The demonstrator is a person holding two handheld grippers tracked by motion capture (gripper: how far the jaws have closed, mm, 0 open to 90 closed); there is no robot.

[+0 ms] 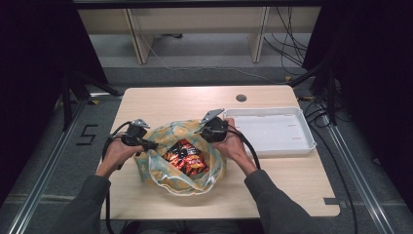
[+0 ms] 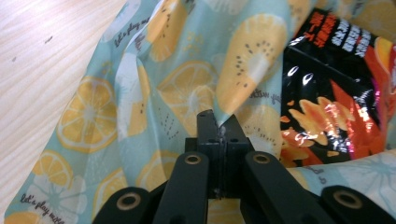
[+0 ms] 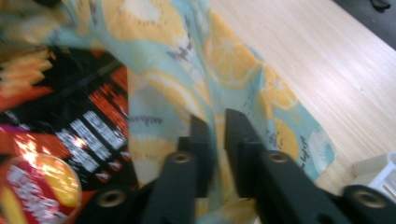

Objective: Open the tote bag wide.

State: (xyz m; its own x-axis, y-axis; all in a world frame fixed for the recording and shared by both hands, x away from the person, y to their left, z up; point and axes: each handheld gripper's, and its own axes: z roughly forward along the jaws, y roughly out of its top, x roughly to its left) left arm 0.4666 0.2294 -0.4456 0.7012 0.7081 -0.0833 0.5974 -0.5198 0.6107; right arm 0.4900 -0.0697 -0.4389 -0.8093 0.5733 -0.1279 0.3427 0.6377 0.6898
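In the left gripper view, the left gripper (image 2: 218, 128) has its fingers clamped on a fold of the fruit-print bag (image 2: 154, 88). The right gripper (image 3: 218, 123) has its fingers slightly parted around the opposite rim, and we cannot tell whether they press on it. The bag sits open at the surface (image 1: 287, 180) centre with the snack packets (image 1: 186, 157) inside. We judge the mouth spread and the emptying into the white tray (image 1: 311, 139) not begun. Readable print on the bag: "let's play"; the packet lettering is illegible.
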